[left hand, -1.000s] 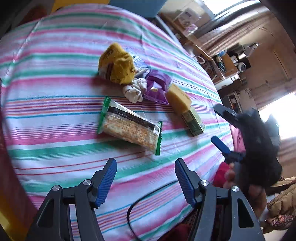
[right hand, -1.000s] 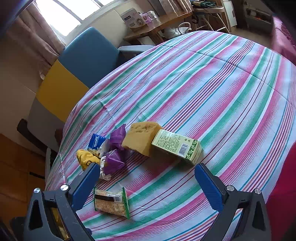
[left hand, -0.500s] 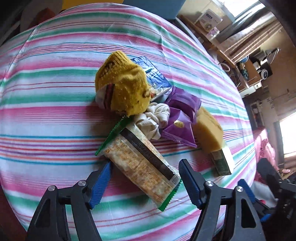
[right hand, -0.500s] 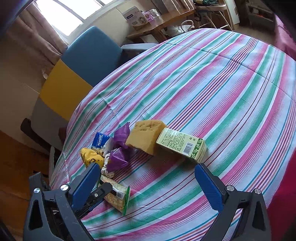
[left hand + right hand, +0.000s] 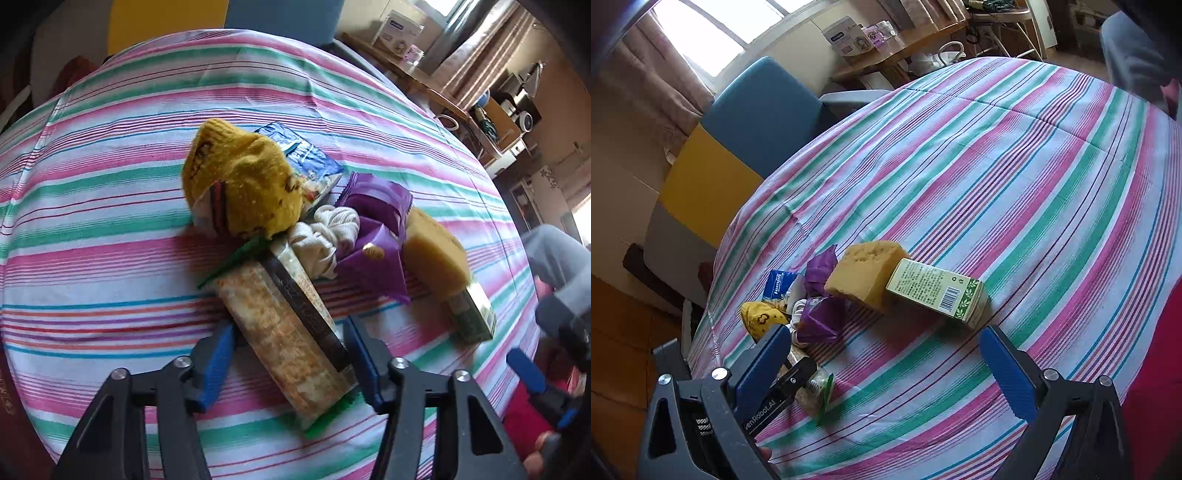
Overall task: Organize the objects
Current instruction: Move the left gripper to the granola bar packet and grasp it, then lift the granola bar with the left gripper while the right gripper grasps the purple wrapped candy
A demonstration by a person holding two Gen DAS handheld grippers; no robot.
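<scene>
A cracker packet (image 5: 284, 328) with green ends lies on the striped tablecloth (image 5: 92, 229) between the fingers of my left gripper (image 5: 290, 354), which is open around it. Behind it sit a yellow sock (image 5: 243, 188), a blue packet (image 5: 310, 162), a white cloth bundle (image 5: 325, 232), a purple wrapper (image 5: 373, 236), a yellow sponge (image 5: 436, 251) and a green box (image 5: 472, 314). My right gripper (image 5: 886, 365) is open and empty, hovering short of the green box (image 5: 938, 288) and the sponge (image 5: 864, 269). The cracker packet (image 5: 816, 391) shows partly behind its left finger.
A blue and yellow chair (image 5: 738, 147) stands beyond the far table edge. A wooden side table (image 5: 897, 51) with boxes is behind it. The table's near edge drops off at the right, by a red surface (image 5: 1156, 369).
My left gripper has moved forward until its open fingers straddle the cracker packet. My right gripper has shifted only slightly and stayed open.
</scene>
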